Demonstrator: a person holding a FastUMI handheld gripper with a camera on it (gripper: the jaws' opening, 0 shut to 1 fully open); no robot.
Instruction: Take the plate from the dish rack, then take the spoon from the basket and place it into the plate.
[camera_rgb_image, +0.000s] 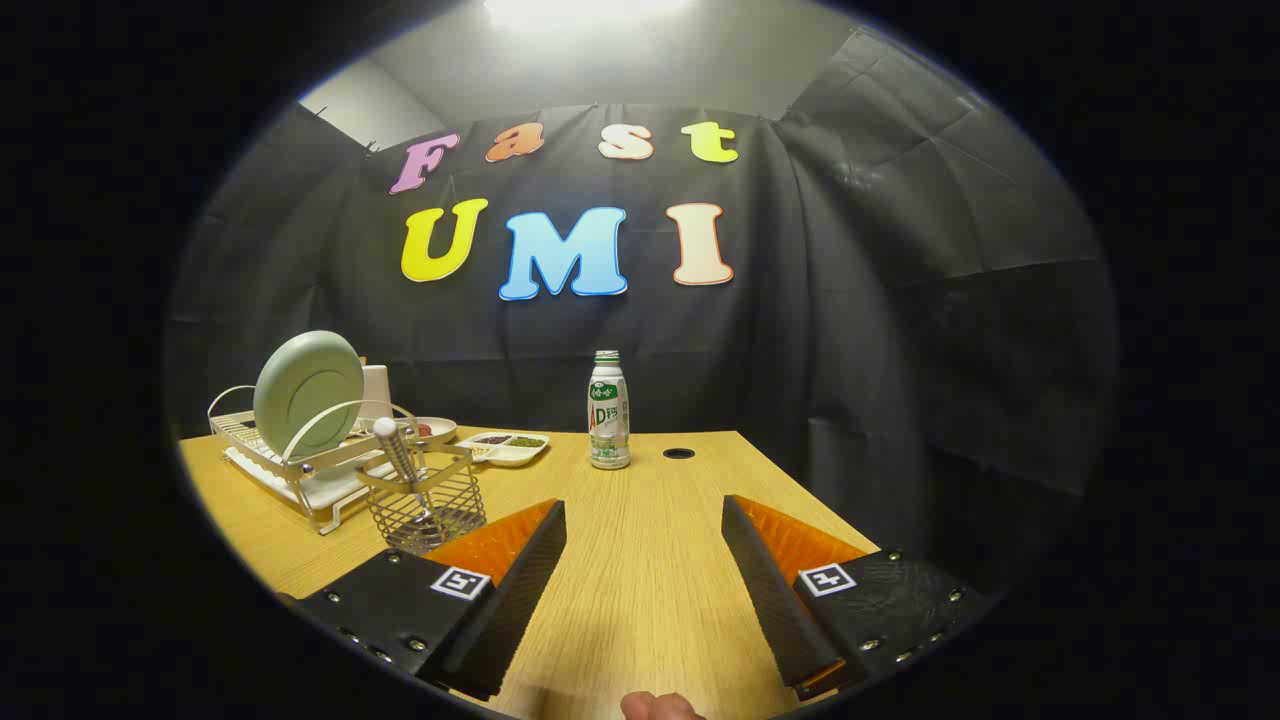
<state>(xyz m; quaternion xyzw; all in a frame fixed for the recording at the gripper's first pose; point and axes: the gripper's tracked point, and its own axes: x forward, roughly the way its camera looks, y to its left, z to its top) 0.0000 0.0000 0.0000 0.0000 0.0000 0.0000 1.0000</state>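
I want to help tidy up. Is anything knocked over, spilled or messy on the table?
Nothing stands out. The plate stands upright in the dish rack, the spoon sits in the basket, and the bottle is upright. The claw is open over bare table.

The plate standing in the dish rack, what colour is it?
Pale green, plain, with no pattern. The gripper view shows the plate upright in the dish rack.

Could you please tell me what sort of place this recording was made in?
Probably a staged booth, not a real kitchen: black cloth wall behind a wooden table carrying a dish rack with a plate and a wire basket. The gripper hangs open over the tabletop.
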